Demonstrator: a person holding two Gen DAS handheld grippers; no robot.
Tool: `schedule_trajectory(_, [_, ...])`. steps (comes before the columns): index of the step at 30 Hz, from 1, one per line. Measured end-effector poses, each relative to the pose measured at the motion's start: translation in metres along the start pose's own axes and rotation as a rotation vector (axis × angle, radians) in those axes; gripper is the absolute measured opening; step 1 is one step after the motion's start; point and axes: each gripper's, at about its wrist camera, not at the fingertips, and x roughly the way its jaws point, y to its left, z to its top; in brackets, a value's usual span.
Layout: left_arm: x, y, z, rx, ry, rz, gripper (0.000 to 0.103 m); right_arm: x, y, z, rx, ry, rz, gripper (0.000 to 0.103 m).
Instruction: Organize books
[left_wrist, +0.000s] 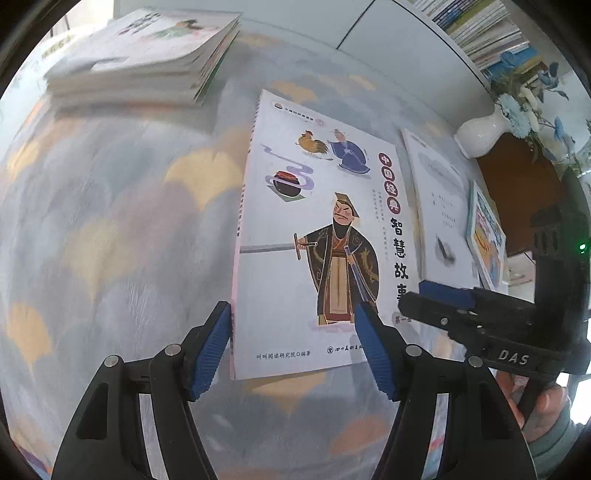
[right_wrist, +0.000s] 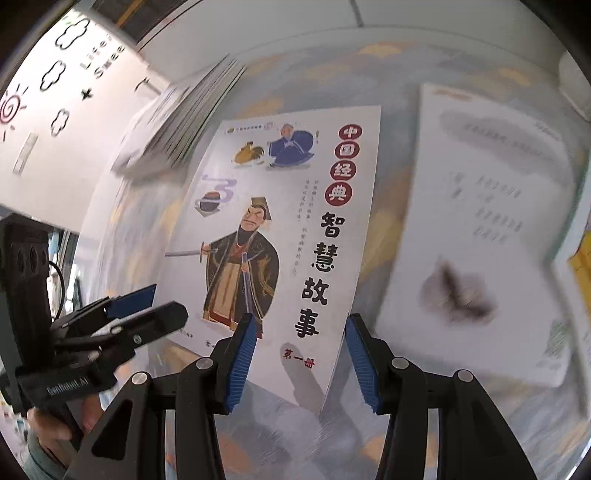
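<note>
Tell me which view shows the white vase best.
The left wrist view: the white vase stands there at the right, with blue flowers. In the right wrist view only a blurred white shape sits at the upper right edge.

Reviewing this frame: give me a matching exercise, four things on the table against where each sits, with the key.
Left wrist view.
1. swordsman book
2. book stack
3. white vase
4. plain white book

A. far left, piled up
B. flat, just right of the swordsman cover
C. flat in the middle, ahead of the left tongs
D. far right, holding blue flowers

Pairs: 1-C, 2-A, 3-D, 4-B
</note>
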Motion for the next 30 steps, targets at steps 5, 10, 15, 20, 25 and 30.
schedule_trajectory(5, [0.005,0.005,-0.018,-0.003,-0.001,0.043,0.053,-0.001,0.003,-0.037,-0.011,0.003,-0.029,0.033])
schedule_trajectory(10, [0.006,-0.003,-0.019,0.060,0.006,0.076,0.049,-0.001,0.008,-0.052,-0.024,-0.021,-0.063,0.028])
schedule_trajectory(15, [-0.028,0.014,-0.020,-0.068,-0.080,-0.246,0.049,-0.003,0.001,-0.053,0.031,-0.037,-0.031,0.028])
schedule_trajectory(20, [-0.034,0.016,-0.017,-0.112,-0.110,-0.354,0.049,-0.006,-0.014,-0.053,0.100,-0.040,0.058,0.028])
schedule_trajectory(25, [-0.002,0.020,-0.015,-0.162,-0.063,-0.311,0.040,-0.005,-0.009,-0.053,0.091,-0.044,0.052,0.028])
schedule_trajectory(30, [0.009,0.009,-0.011,-0.150,-0.062,-0.267,0.023,0.000,-0.004,-0.052,0.117,-0.062,0.041,0.028])
